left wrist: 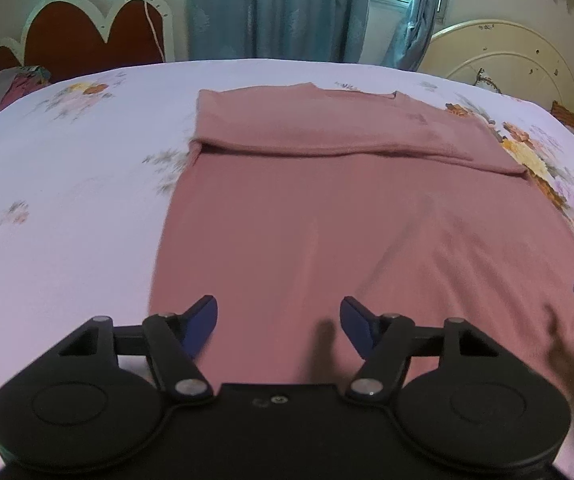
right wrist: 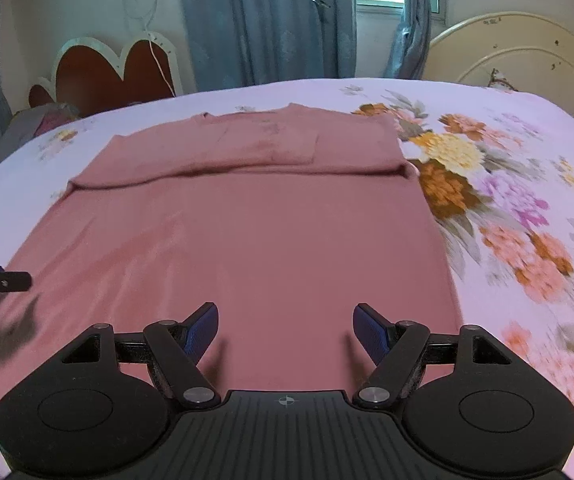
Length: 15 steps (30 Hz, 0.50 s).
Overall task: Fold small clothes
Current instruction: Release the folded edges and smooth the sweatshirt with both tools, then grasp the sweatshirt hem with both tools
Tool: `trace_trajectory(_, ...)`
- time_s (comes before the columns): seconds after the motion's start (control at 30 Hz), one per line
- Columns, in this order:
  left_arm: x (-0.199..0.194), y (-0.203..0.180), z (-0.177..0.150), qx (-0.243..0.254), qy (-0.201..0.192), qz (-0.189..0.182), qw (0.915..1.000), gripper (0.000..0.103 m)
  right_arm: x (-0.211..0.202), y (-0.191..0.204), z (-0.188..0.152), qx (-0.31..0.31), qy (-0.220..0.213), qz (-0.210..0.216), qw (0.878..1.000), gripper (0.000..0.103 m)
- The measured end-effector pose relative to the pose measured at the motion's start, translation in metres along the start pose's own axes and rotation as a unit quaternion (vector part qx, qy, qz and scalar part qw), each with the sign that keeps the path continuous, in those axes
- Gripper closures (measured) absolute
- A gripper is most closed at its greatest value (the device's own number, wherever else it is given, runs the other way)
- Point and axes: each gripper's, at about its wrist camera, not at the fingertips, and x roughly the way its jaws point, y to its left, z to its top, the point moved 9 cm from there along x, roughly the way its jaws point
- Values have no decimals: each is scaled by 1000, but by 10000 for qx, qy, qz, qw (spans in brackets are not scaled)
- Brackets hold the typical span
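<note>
Pink shirt [left wrist: 327, 220] lies flat on the bed [left wrist: 67, 200], sleeves folded in across the top. Your left gripper [left wrist: 278, 322] and right gripper [right wrist: 285, 330] jaws are open, empty. Lengthwise folds remain.

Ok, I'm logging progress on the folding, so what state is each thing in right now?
Dusty pink knit garment: flat on the bed, far part folded over.
Floral white bedsheet: spread under it.
Left tongs: open, empty.
Right tongs: open, empty.
Blue curtains: drawn, one tied back.
</note>
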Motion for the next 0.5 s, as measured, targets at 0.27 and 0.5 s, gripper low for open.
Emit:
trace_trajectory(0.27,-21,20,-30,-206,30,195,9996,38,-20,-17,-30,-76,66,-302,9995,29)
trace_trajectory(0.5,-35,46,-51,-513,8,425,9978,41,-33,-48,-46,138,128,-697,9974,29)
